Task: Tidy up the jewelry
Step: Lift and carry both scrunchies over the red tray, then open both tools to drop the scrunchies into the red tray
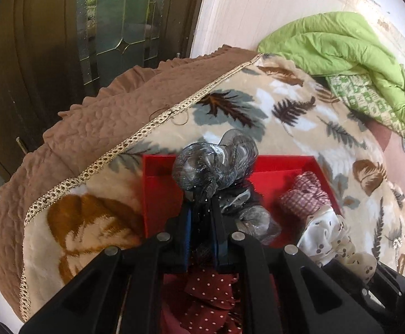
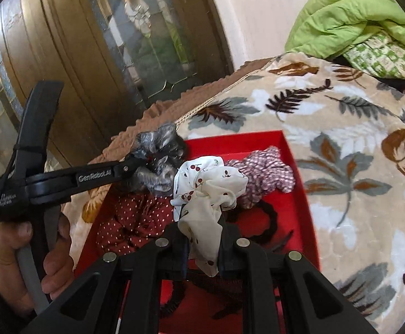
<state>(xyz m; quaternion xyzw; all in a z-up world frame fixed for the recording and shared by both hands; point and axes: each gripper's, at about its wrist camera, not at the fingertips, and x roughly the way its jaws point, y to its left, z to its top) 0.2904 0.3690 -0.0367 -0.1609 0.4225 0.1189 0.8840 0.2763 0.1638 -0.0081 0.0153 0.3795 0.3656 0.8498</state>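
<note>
Home bedroom: leaf-print blanket (image 1: 272,111) on bed, green quilt (image 1: 341,44)

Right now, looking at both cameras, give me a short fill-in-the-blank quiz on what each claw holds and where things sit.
1. The left claw is shut on the ____ scrunchie.
2. The right claw grips the white scrunchie printed with ____.
3. The checked scrunchie lies in the ____ box.
4. The box sits on a ____-patterned blanket.

Missing words: grey; cherries; red; leaf
</note>
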